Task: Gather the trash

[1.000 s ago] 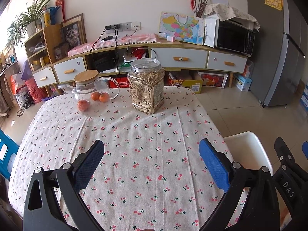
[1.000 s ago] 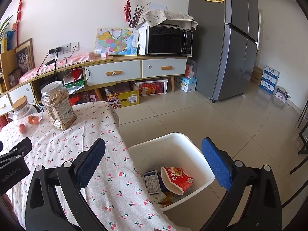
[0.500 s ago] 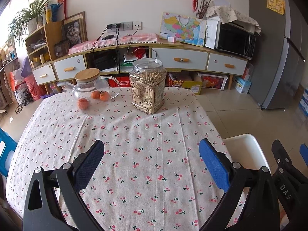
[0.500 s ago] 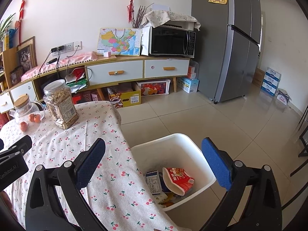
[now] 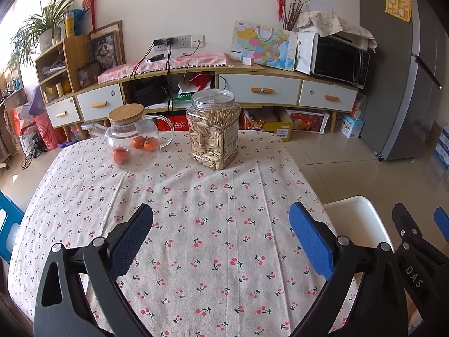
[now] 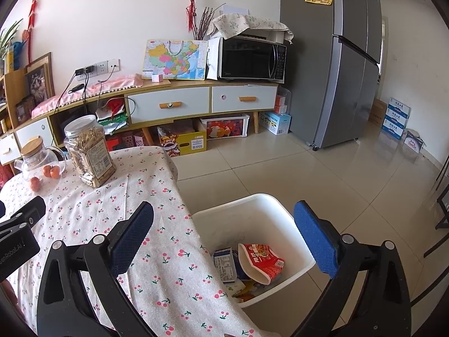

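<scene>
A white bin (image 6: pixel 280 216) stands on the floor by the table's right edge; it also shows in the left wrist view (image 5: pixel 356 219). In it lie a red snack wrapper (image 6: pixel 261 258) and a small blue-and-white carton (image 6: pixel 223 264). My right gripper (image 6: pixel 223 236) is open and empty, above the table edge and the bin. My left gripper (image 5: pixel 220 236) is open and empty over the cherry-print tablecloth (image 5: pixel 196 196). The right gripper's body shows at the right edge of the left wrist view.
A plastic jar of seeds (image 5: pixel 214 132) and a glass teapot holding oranges (image 5: pixel 130 137) stand at the table's far side. A sideboard with a microwave (image 6: pixel 252 59) lines the wall. A grey fridge (image 6: pixel 348 56) stands at right. Tiled floor lies beyond the bin.
Both views have shifted slightly, so the jar and teapot sit a little to the right of before. Both grippers stay open and empty.
</scene>
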### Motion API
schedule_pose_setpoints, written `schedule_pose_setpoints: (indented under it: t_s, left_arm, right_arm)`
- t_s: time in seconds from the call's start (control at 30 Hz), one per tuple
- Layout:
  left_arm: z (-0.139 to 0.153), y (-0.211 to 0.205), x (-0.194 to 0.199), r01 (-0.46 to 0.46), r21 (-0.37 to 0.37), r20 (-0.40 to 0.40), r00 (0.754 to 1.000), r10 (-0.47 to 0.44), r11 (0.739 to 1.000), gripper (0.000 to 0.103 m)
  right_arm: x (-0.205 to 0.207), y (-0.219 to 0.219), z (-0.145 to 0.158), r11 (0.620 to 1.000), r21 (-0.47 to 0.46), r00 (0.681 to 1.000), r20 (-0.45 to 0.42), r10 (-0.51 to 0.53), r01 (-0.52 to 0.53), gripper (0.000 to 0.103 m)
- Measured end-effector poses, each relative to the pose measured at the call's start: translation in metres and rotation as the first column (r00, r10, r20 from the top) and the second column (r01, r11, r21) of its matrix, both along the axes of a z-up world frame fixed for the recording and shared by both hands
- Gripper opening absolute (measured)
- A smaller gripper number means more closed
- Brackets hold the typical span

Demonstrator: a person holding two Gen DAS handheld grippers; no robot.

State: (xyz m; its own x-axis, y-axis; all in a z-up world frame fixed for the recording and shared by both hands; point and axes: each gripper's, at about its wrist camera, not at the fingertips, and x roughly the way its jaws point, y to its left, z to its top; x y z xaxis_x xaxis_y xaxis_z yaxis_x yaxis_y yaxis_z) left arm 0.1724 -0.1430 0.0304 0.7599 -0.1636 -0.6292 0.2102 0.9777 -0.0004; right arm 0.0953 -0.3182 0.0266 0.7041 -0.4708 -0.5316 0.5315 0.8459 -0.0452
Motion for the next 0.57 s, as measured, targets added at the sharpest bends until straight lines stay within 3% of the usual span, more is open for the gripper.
schedule_pose_setpoints:
  t_s: [0.57]
  left_arm:
    - [-0.0028,-0.0029,0.0019,-0.001,0.019,-0.029,1.000,0.002,1.000,0.095]
  right_arm:
    - [0.0025,0.0044,-0.0024,1.000,0.000,1.000,-0.005,0.009,-0.009,0.096]
